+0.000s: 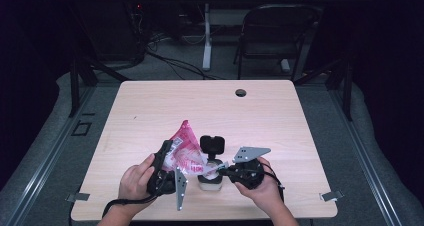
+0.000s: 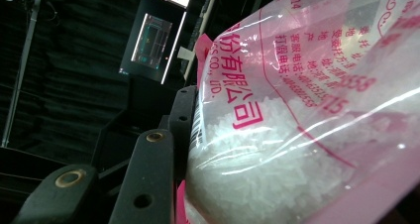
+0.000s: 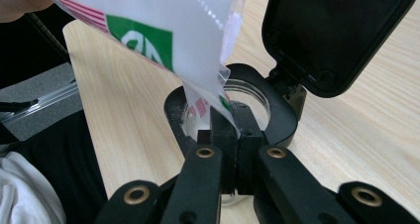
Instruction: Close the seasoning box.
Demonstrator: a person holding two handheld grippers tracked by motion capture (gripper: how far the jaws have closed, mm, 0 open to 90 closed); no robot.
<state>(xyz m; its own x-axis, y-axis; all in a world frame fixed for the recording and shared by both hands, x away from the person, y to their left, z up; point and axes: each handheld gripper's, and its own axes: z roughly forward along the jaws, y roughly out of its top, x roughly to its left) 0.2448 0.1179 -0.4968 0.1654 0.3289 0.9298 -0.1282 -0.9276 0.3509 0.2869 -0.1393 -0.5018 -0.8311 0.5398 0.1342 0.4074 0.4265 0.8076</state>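
Observation:
A pink and clear bag (image 1: 184, 147) of white granules (image 2: 277, 149) is held tilted above the table (image 1: 150, 111). My left gripper (image 1: 167, 156) is shut on its body, and one black finger (image 2: 182, 116) presses against the film. The bag's lower corner (image 3: 218, 80) hangs over the mouth of a small clear jar (image 1: 210, 182) with a black collar (image 3: 285, 120). The jar's black flip lid (image 1: 212, 144) (image 3: 332, 30) stands open. My right gripper (image 1: 221, 169) (image 3: 231, 125) is shut on that corner, just above the jar's opening (image 3: 255, 92).
A round cable hole (image 1: 241, 92) sits near the table's far edge. Beyond it stand a black folding chair (image 1: 277, 33) and a white desk leg (image 1: 207, 41). Bare wood spreads behind and to both sides of the jar.

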